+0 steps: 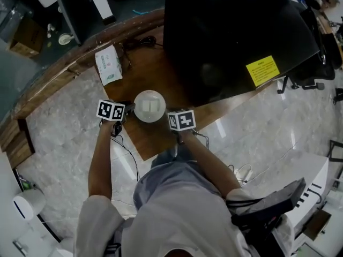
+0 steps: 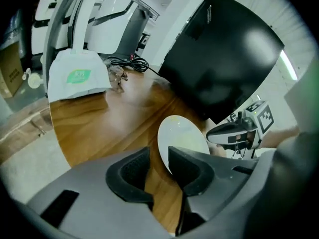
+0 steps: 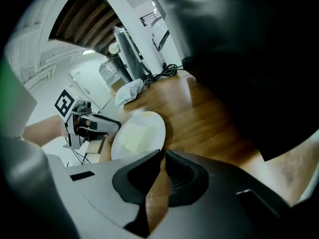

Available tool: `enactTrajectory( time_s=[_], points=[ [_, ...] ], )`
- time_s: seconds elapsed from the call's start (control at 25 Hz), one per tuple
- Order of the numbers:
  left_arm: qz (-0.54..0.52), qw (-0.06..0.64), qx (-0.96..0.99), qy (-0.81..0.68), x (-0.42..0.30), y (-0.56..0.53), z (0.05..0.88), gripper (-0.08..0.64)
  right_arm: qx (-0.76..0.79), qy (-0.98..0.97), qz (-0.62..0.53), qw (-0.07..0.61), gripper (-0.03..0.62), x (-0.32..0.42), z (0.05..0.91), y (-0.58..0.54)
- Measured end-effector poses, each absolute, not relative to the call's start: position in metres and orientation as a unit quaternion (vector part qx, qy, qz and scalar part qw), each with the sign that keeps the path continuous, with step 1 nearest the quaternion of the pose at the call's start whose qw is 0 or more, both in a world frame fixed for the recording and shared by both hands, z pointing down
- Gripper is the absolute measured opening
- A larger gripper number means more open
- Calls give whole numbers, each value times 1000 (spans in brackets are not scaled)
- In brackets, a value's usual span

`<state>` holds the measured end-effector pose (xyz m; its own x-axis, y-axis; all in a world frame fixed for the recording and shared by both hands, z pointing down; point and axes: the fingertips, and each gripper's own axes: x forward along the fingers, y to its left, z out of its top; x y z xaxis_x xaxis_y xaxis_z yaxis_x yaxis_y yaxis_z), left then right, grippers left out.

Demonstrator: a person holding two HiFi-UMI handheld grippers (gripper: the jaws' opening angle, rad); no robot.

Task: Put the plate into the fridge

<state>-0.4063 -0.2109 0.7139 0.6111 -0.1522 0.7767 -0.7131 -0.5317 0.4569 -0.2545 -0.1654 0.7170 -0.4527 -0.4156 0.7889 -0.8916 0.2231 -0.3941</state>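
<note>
A white round plate (image 1: 149, 106) lies on the wooden table (image 1: 153, 68), between my two grippers. My left gripper (image 1: 130, 110) stands at its left rim. In the left gripper view the jaws (image 2: 158, 166) are apart, and the plate (image 2: 182, 136) has its edge beside the right pad with wood showing in the gap. My right gripper (image 1: 165, 114) is at the right rim. Its jaws (image 3: 162, 156) are pressed together where the edge of the plate (image 3: 137, 133) meets the tips. The black fridge (image 1: 236, 36) stands just beyond the plate, its door shut.
A tissue pack (image 1: 109, 64) and black cables (image 1: 140, 42) lie on the table behind the plate. A yellow sticker (image 1: 262, 70) sits on the fridge. Marble floor (image 1: 59, 122) surrounds the table, and a black office chair (image 1: 270, 205) stands at the lower right.
</note>
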Motion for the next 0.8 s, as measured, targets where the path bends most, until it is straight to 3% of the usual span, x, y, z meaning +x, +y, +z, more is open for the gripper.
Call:
enactTrajectory(
  time_s=[0.8],
  points=[
    [298,487,800,-185,-386,-213,725,109,398,-726,511,231,20,-251,736,-171]
  ],
)
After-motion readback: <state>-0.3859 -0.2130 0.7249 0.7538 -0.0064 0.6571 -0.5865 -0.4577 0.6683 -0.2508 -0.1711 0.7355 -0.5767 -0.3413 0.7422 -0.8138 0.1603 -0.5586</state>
